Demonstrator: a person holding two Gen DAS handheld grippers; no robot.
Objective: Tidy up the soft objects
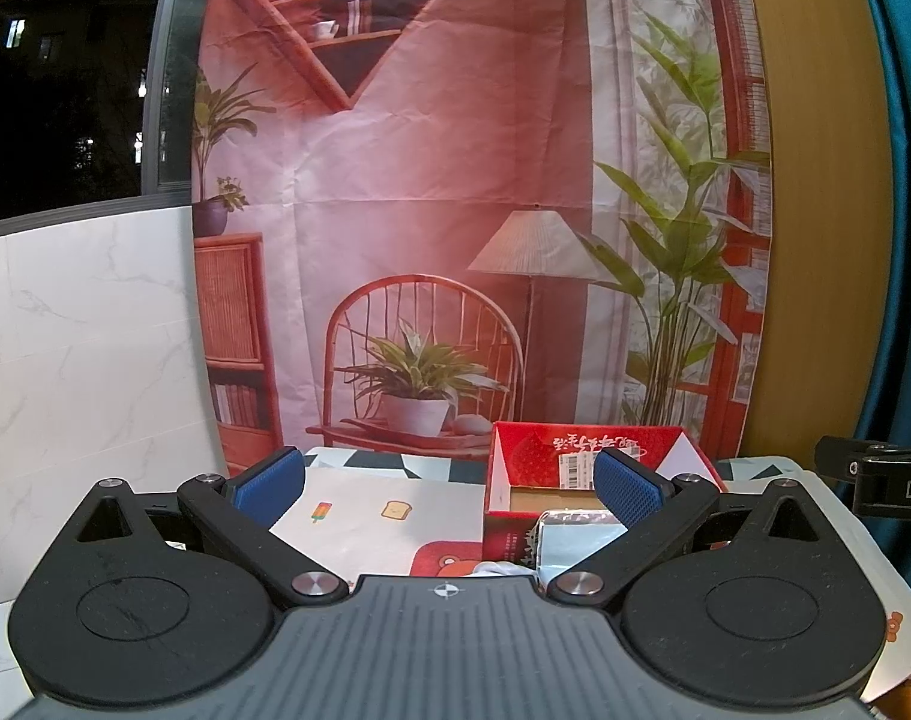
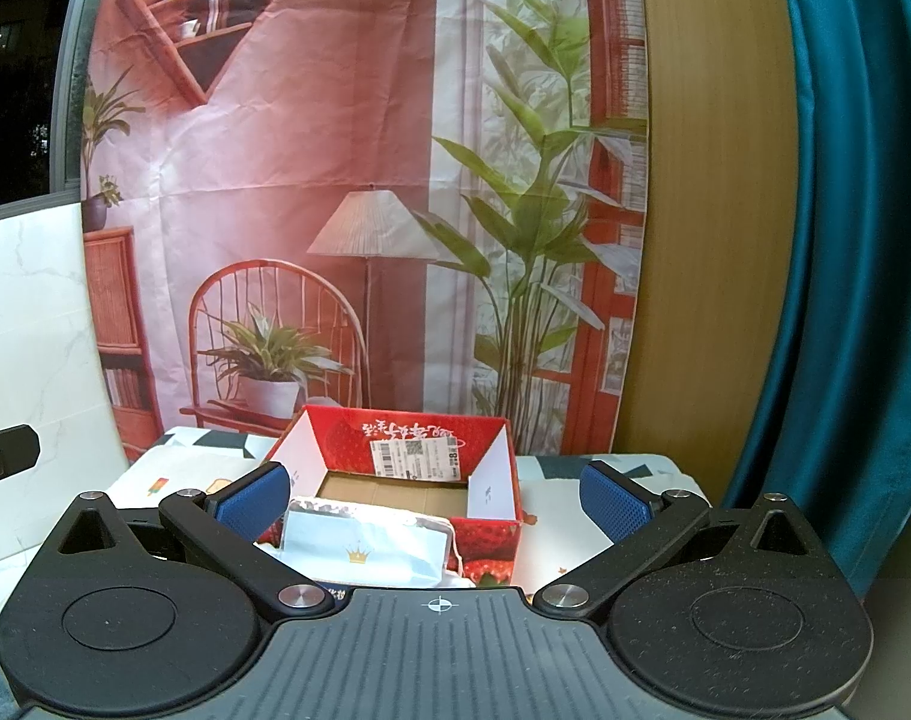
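Observation:
A red strawberry-print cardboard box stands open on the table, its brown floor bare; the left wrist view shows the same box right of centre. A pale blue soft pack with a silver crimped edge and a gold crown lies in front of the box, between my right gripper's fingers but untouched. The left wrist view catches the pack beside that gripper's right finger. My right gripper is open and holds nothing. My left gripper is open too, over the white mat.
A white mat with small food pictures covers the table, with a red bear-print item near the left gripper. A printed room backdrop hangs behind, a marble panel stands left, and a teal curtain hangs right.

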